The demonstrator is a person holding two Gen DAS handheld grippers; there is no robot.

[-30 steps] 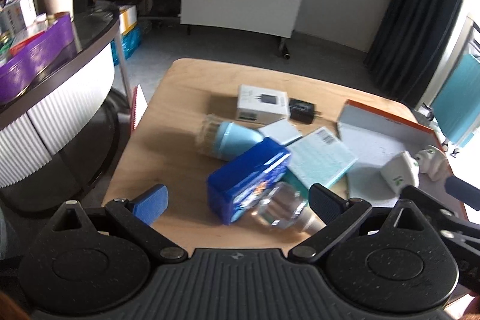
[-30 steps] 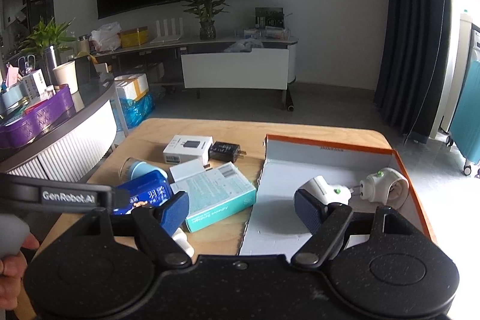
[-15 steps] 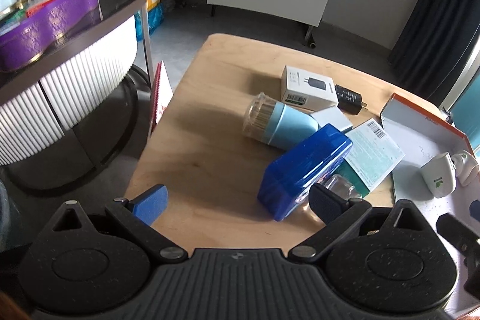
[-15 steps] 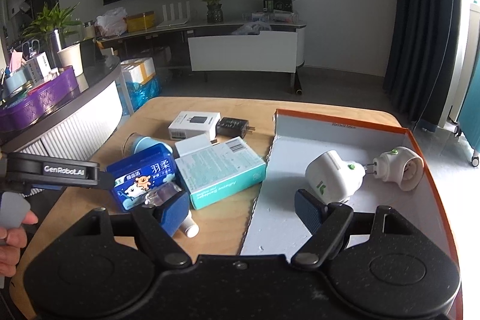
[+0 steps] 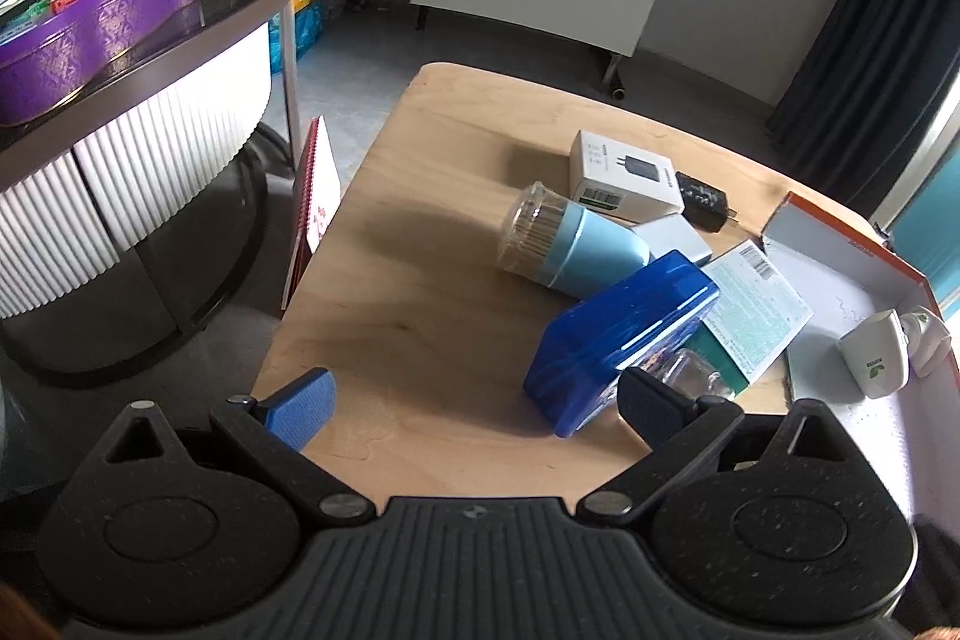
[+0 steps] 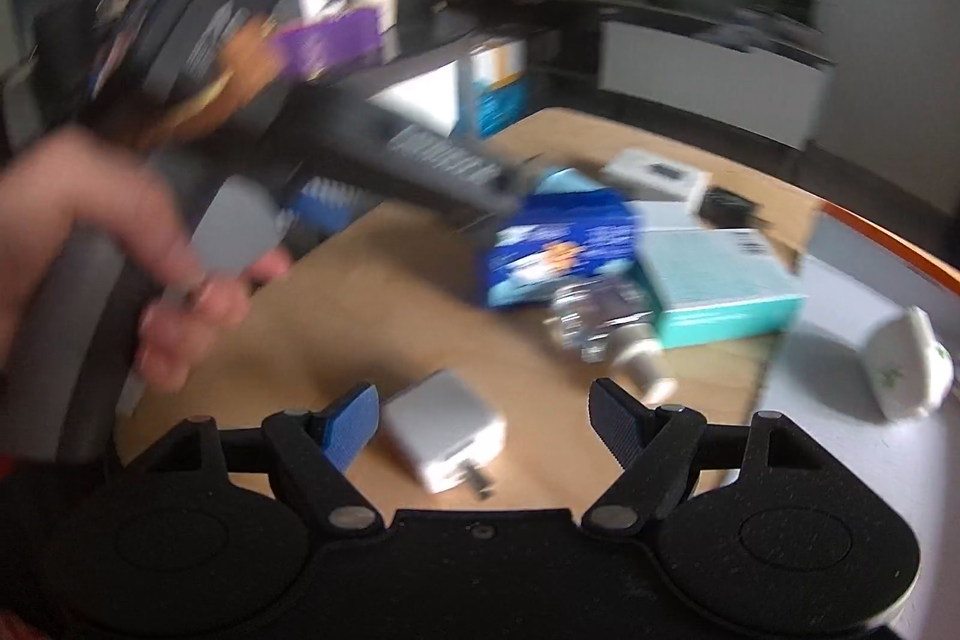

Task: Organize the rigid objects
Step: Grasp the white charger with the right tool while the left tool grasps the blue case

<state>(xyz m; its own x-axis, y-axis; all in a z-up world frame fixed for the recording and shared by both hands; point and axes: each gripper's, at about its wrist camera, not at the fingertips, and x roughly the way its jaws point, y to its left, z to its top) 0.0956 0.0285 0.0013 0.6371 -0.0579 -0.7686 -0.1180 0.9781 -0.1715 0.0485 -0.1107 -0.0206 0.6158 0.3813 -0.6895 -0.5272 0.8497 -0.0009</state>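
Only the right hand-held gripper [image 6: 483, 415], jaws apart, sees the white charger [image 6: 443, 430] below it.

A light wooden worktop [image 5: 420, 292] carries a tipped pale-blue cup [image 5: 570, 244], a blue box [image 5: 624, 322], a teal carton [image 5: 756, 310], a white charger box [image 5: 624, 175], a black plug [image 5: 702, 208], a white adapter [image 6: 444, 430] and an orange-rimmed tray [image 5: 840, 244].
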